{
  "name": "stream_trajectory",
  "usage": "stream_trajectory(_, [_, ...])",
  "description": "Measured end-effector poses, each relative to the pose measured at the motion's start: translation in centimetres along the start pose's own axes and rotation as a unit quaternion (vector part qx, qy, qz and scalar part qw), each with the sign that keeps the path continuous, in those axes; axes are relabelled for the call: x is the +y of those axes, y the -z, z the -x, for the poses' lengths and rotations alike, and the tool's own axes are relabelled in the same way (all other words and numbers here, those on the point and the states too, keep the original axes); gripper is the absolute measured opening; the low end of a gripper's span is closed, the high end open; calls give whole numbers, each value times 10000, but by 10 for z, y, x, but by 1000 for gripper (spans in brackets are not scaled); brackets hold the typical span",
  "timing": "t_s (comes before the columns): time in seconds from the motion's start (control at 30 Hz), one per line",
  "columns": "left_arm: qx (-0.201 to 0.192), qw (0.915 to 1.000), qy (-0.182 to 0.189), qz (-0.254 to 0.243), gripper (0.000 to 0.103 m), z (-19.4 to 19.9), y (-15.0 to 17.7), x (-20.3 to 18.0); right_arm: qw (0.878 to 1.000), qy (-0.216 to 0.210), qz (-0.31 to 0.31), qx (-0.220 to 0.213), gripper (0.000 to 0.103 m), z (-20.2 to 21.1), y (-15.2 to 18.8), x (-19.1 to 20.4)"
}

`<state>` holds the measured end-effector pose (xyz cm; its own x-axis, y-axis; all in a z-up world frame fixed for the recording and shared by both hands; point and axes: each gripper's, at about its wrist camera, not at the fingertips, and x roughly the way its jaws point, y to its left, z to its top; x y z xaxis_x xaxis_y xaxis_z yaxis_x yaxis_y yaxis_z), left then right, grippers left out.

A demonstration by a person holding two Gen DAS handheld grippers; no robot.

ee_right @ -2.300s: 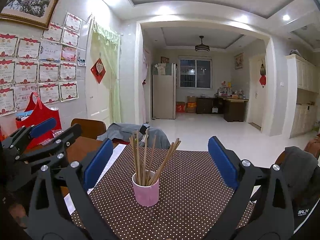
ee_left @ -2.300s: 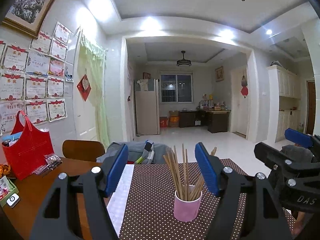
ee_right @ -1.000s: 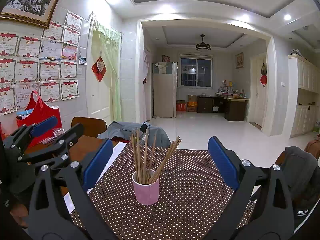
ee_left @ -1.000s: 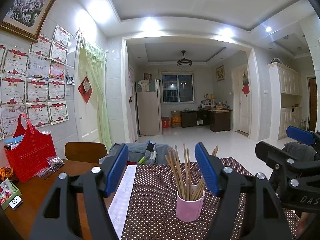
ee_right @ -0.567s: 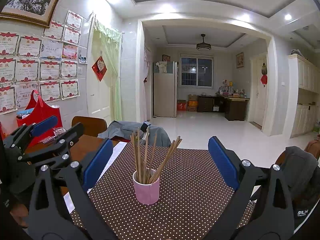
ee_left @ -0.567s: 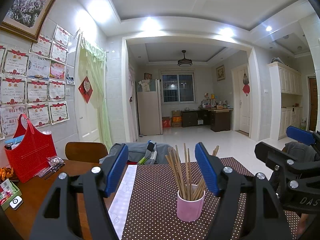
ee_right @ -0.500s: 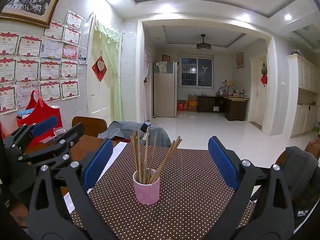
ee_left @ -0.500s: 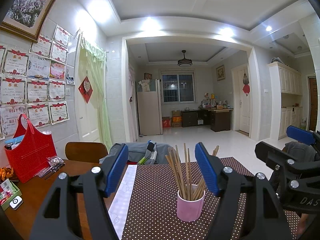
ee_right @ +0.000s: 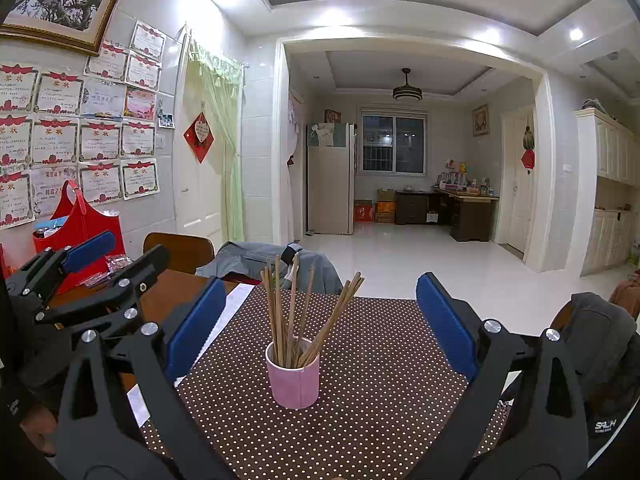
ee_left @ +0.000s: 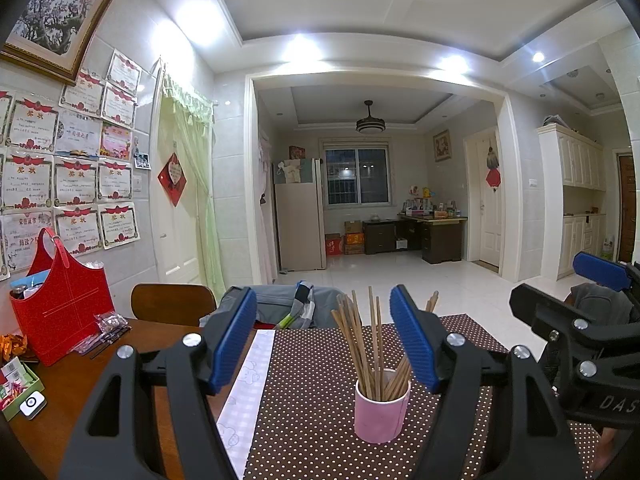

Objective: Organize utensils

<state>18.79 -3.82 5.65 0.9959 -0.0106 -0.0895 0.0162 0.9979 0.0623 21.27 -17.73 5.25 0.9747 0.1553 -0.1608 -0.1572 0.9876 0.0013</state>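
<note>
A pink cup [ee_left: 382, 414] stands upright on the brown dotted tablecloth [ee_left: 312, 384] and holds several wooden chopsticks [ee_left: 360, 348]. It also shows in the right wrist view [ee_right: 294, 376] with the chopsticks [ee_right: 296, 312] fanned out. My left gripper [ee_left: 324, 340] is open and empty, held above the table with the cup ahead and slightly right. My right gripper [ee_right: 320, 326] is open and empty, with the cup centred ahead between its blue pads. Each gripper shows at the edge of the other's view.
A red bag [ee_left: 60, 308] and small packets [ee_left: 106, 330] sit on the wooden table at left, with a green box [ee_left: 18, 390] near the front left. A chair [ee_left: 172, 304] with grey clothing [ee_left: 280, 306] stands behind the table. A white patterned strip [ee_left: 248, 384] borders the cloth.
Both views have shifted very slightly; the cup and chopsticks stay in place and both grippers stay open.
</note>
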Motion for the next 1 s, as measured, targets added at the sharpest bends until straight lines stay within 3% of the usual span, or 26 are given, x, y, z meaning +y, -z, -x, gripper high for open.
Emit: stream_trajectory(1.0, [8, 10000, 6, -7, 68, 0, 0, 0, 10000, -9, 25, 24, 94, -2, 3, 1])
